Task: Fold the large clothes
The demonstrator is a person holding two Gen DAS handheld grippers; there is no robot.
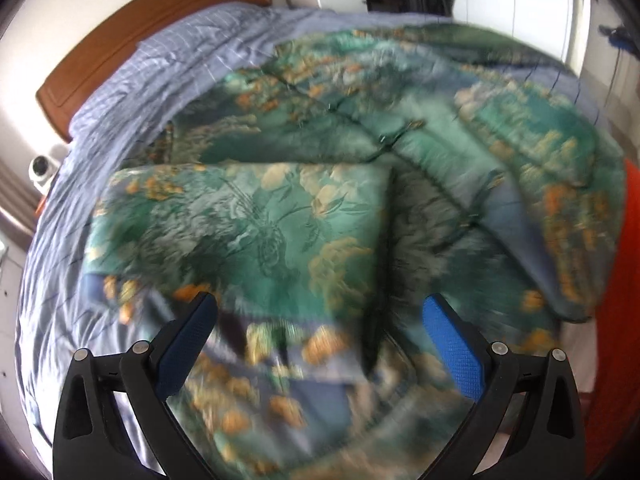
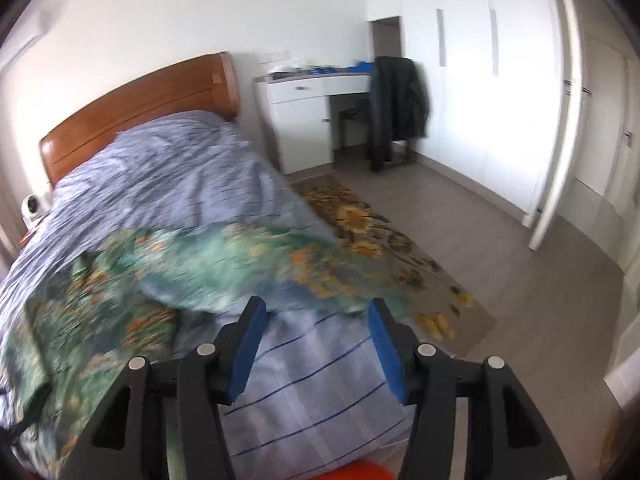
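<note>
1. Hovering with blue pads spread wide and nothing pinched: left tongs (image 1: pixel 320 320), angled down over the near, bunched edge of the green floral garment (image 1: pixel 256 224).
2. Standing spread too, with nothing between the pads: right tongs (image 2: pixel 316 324), above bare striped bedding and just short of the garment's blurred green hem (image 2: pixel 240 264); no cloth touching either pad in this view.
3. Lying across the bed (image 1: pixel 120 92) on its blue-grey striped duvet, partly folded: one squared panel nearest the left tongs, a padded, stitched body beyond, one flap hanging toward the bed's side edge.
4. Judged soft and limp, quilted, so bulkier and somewhat heavier than a shirt; satin-like sheen hinting at a slippery face liable to slide off a shallow pinch.
5. Best taken at corners or seamed hems, biting through all layers deep in the pads; two corners of one edge, one per tongs, to keep the fold straight.
6. Risking, with a thin grab, only the top layer lifted and the existing fold dragged open.
7. Farther out: wooden headboard (image 2: pixel 136 108), white desk (image 2: pixel 304 120), dark jacket over a chair (image 2: pixel 396 108), floral rug (image 2: pixel 384 248) on grey floor.
</note>
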